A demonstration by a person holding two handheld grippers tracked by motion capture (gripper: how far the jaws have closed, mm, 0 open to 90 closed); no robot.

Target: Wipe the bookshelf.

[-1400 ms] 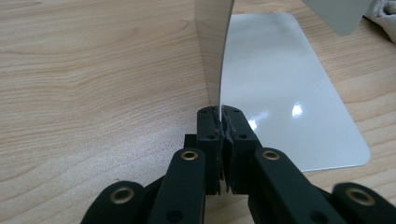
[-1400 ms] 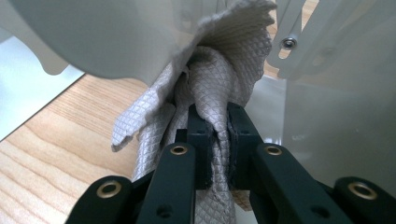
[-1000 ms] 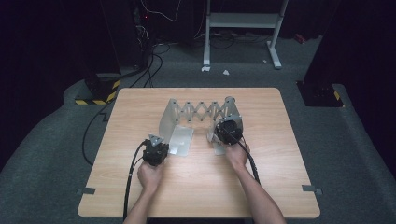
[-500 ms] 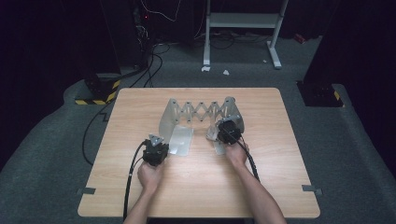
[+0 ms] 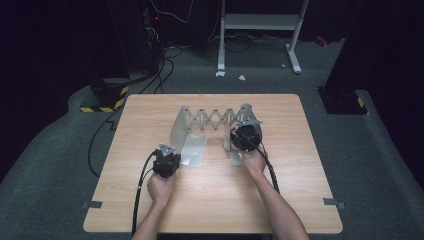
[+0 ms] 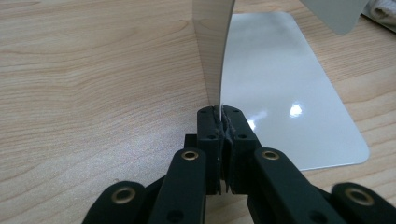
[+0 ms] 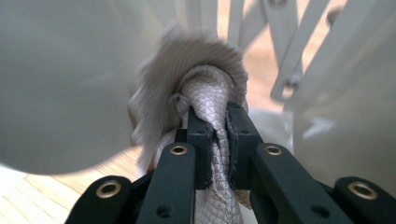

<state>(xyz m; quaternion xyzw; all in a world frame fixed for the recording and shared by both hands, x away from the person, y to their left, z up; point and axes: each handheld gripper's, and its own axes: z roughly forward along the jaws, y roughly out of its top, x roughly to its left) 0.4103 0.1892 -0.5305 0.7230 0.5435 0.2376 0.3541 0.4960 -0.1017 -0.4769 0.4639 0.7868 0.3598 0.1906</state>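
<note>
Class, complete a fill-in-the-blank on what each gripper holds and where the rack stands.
1. The left gripper is shut on the upright metal ____ of the rack.
2. The right gripper is shut on a grey ____.
3. The rack stands on a ____ table.

Missing words: plate; cloth; wooden

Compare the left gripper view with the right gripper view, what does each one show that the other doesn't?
The left gripper view shows the left gripper clamped on the thin edge of the rack's upright end panel, with the shiny flat base plate lying on the wooden table. The right gripper view shows the right gripper pinching a bunched grey cloth, with the rack's crossed slats behind. Both show black jaws shut on something.
</note>
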